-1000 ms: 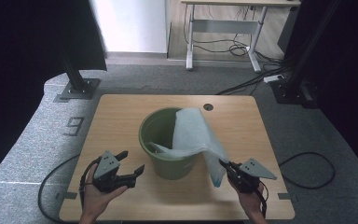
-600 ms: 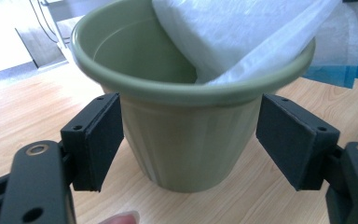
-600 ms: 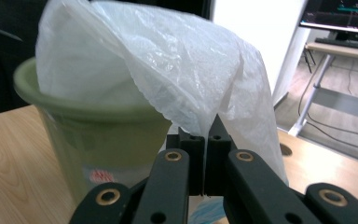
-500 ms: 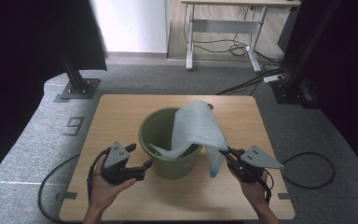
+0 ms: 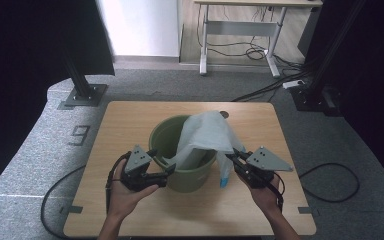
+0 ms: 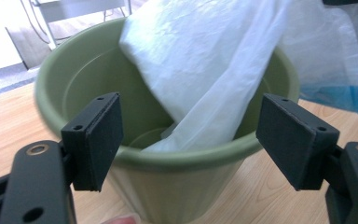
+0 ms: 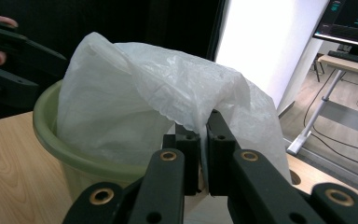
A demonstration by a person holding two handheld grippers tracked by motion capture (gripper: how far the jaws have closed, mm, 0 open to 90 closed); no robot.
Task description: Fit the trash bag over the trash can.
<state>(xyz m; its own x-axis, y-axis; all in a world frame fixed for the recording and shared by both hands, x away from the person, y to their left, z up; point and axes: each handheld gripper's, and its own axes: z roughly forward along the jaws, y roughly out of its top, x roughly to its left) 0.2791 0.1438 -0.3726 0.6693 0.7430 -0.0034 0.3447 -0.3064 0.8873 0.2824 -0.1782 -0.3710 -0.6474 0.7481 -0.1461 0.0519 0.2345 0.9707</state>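
Since second ago: right claw [image 5: 233, 159] higher, white plastic bag [image 5: 205, 134] lifted with it; left claw [image 5: 166, 172] closer to green bucket [image 5: 180, 175]. Bag drapes from bucket mouth over right rim, long axis slanting down-right. Right claw nearly closed, pinching bag edge, jaws just easing apart. Left claw wide, empty, straddling near rim on table [image 5: 130, 125]
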